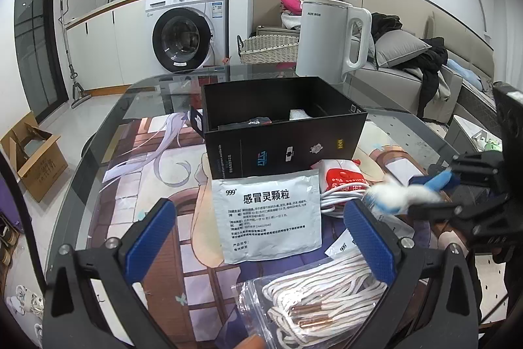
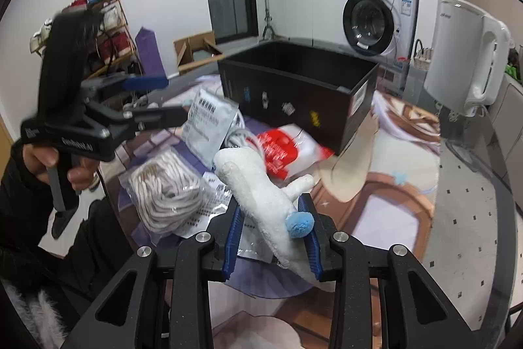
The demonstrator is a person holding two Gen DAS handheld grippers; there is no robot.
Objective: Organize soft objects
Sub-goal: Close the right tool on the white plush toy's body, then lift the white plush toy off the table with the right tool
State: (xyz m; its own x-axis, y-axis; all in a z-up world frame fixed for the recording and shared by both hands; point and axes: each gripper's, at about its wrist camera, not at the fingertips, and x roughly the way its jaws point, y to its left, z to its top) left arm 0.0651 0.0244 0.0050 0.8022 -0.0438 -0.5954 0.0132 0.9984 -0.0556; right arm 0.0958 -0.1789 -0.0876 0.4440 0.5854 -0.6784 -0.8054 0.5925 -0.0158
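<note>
The right gripper (image 2: pixel 273 226) is clamped on a white plush toy (image 2: pixel 258 185) with a blue pom-pom, holding it lifted above the table in front of the black box (image 2: pixel 294 87). The left gripper (image 1: pixel 261 237) has its jaws spread wide, gripping nothing, hovering over a grey medicine sachet (image 1: pixel 268 215) that lies just in front of the box. A clear bag of white cord (image 1: pixel 327 293) sits nearer than the sachet, and a red-and-white packet (image 1: pixel 340 175) rests against the box's front corner. The white kettle (image 1: pixel 330 38) stands behind the box.
</note>
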